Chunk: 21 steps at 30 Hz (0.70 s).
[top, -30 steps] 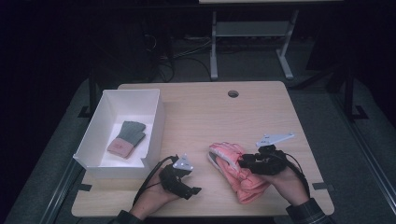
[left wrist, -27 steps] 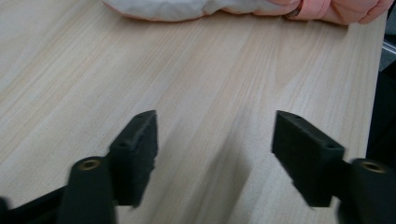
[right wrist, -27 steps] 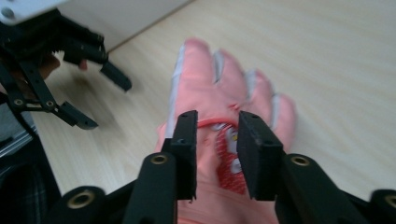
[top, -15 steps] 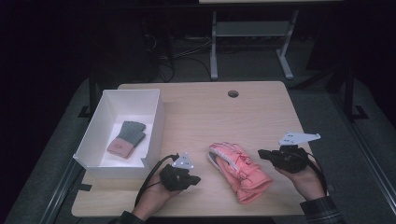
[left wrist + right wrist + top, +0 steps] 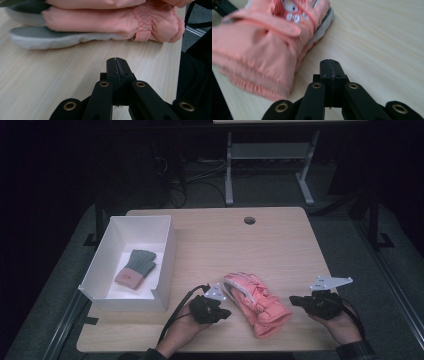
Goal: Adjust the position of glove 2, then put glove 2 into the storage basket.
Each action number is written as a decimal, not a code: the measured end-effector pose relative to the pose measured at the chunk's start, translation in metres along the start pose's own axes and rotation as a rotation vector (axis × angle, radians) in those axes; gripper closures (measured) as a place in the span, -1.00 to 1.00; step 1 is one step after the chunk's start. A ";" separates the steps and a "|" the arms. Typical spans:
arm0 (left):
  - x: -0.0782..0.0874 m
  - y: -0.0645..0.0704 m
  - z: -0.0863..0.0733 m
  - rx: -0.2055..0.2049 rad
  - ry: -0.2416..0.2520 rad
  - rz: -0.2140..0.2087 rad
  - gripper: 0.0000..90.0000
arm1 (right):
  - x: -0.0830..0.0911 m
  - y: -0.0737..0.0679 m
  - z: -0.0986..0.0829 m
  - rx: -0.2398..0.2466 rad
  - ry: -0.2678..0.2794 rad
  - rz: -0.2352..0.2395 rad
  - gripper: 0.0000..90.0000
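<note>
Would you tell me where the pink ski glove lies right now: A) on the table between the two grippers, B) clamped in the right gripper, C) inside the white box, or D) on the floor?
A: the pink ski glove lies on the table, with the left gripper and the right gripper on either side, both shut and apart from it.

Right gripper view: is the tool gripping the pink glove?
No. The right tool has its jaws pressed together on nothing, over bare table, with the pink glove lying apart to its left.
</note>
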<state>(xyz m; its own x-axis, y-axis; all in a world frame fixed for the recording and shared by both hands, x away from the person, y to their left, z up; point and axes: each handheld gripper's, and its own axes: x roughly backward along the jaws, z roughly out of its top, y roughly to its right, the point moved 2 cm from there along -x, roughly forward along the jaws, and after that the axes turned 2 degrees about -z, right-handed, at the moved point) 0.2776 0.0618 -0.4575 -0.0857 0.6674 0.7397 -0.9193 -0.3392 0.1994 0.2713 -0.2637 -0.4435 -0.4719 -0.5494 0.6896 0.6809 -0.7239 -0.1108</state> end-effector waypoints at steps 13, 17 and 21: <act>-0.032 0.000 0.023 -0.007 -0.019 0.004 0.99 | -0.018 -0.025 -0.013 0.046 -0.086 0.072 1.00; -0.030 -0.004 0.024 0.004 -0.014 0.015 0.99 | -0.019 -0.027 -0.012 0.041 -0.083 0.093 1.00; -0.025 -0.010 0.021 0.003 -0.022 0.020 0.99 | -0.023 -0.033 -0.010 0.055 -0.076 0.118 1.00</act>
<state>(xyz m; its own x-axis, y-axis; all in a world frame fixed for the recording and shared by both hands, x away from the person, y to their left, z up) 0.2973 0.0344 -0.4642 -0.0961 0.6457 0.7575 -0.9164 -0.3544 0.1858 0.2543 -0.2316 -0.4627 -0.3443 -0.5951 0.7262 0.7599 -0.6308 -0.1566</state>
